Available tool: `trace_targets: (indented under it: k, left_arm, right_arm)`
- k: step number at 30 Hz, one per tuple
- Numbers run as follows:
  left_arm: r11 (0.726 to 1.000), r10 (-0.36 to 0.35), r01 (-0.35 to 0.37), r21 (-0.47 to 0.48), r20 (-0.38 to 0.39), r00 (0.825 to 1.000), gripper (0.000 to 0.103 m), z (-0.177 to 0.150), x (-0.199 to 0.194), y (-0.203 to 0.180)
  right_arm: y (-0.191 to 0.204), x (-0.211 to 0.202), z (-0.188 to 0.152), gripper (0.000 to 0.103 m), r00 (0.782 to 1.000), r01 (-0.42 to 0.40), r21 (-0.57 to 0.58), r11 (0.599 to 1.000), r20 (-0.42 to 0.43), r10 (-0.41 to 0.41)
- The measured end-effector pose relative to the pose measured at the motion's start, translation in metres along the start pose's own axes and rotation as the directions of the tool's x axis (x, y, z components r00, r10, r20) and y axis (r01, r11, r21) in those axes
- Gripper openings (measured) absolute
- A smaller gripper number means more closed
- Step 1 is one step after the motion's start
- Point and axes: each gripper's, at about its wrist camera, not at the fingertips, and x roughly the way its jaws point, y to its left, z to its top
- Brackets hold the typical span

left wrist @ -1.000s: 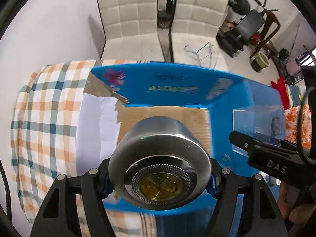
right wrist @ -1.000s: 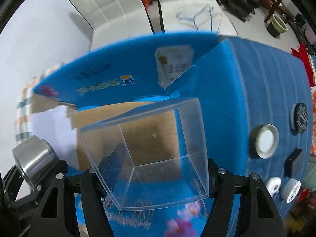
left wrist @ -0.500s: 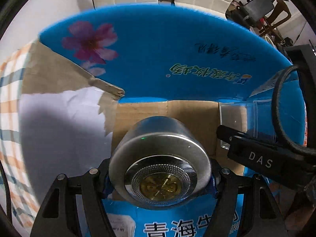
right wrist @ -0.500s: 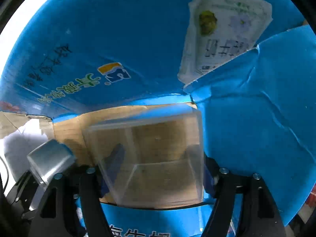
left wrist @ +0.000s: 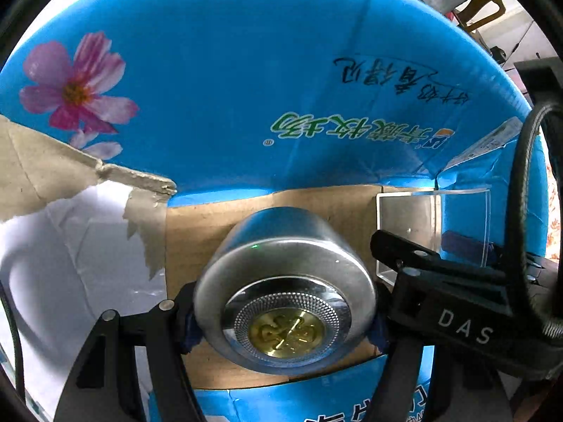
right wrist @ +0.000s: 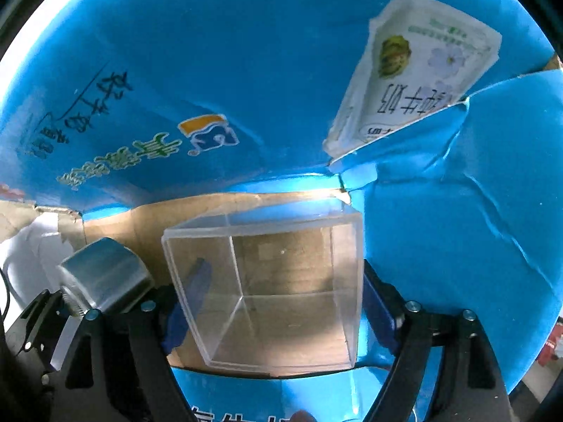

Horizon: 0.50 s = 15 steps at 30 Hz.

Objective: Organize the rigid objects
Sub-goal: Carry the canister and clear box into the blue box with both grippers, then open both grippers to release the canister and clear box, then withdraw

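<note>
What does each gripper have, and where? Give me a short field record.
left gripper: shut on the metal tin, inside the blue carton
right gripper: jaws have just been opening; pads look clear of the clear plastic box between them
clear plastic box: low over the carton's brown floor; contact unclear

clear box [right wrist: 267,288] | upright, in carton; steel tin [left wrist: 285,295] | tilted

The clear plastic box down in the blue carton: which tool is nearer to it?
Right. The right tool straddles the clear plastic box, jaws just opening. The left tool is beside it, clamped on the metal canister.
</note>
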Motion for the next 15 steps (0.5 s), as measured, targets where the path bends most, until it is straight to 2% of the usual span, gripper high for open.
trace_targets:
  k: [3, 5, 7, 9, 11, 12, 15]
  left_arm:
    - [1.000, 0.024, -0.024, 0.002, -0.028, 0.999, 0.070, -0.009, -0.012, -0.001]
    - [1.000, 0.030, -0.030, 0.002, -0.025, 0.999, 0.077, -0.016, -0.023, -0.002]
    - [1.000, 0.015, -0.016, -0.004, -0.016, 1.000, 0.092, -0.021, -0.038, -0.002]
    - [1.000, 0.027, -0.027, -0.003, -0.011, 1.000, 0.097, -0.029, -0.055, -0.002]
    - [1.000, 0.030, -0.030, 0.000, -0.005, 1.000, 0.098, -0.029, -0.070, -0.005]
    - [1.000, 0.032, -0.032, -0.001, 0.003, 0.999, 0.099, -0.024, -0.079, -0.009]
    - [0.998, 0.061, -0.061, 0.001, 0.015, 0.998, 0.103, -0.020, -0.100, -0.011]
  right_arm:
    - [-0.005, -0.003, -0.013, 0.087, 1.000, -0.002, -0.004, 1.000, 0.004, 0.002]
    - [-0.006, -0.005, -0.015, 0.087, 1.000, -0.007, -0.001, 1.000, 0.009, 0.007]
    - [-0.008, -0.009, -0.018, 0.088, 1.000, -0.009, 0.002, 1.000, 0.015, 0.009]
    - [-0.010, -0.015, -0.022, 0.091, 0.999, -0.016, 0.000, 1.000, 0.028, 0.016]
    - [-0.009, -0.024, -0.027, 0.096, 0.999, -0.020, -0.008, 1.000, 0.045, 0.021]
    - [-0.010, -0.028, -0.031, 0.103, 0.998, -0.024, -0.010, 1.000, 0.056, 0.025]
    - [-0.011, -0.038, -0.043, 0.103, 0.996, -0.027, -0.018, 0.999, 0.083, 0.029]
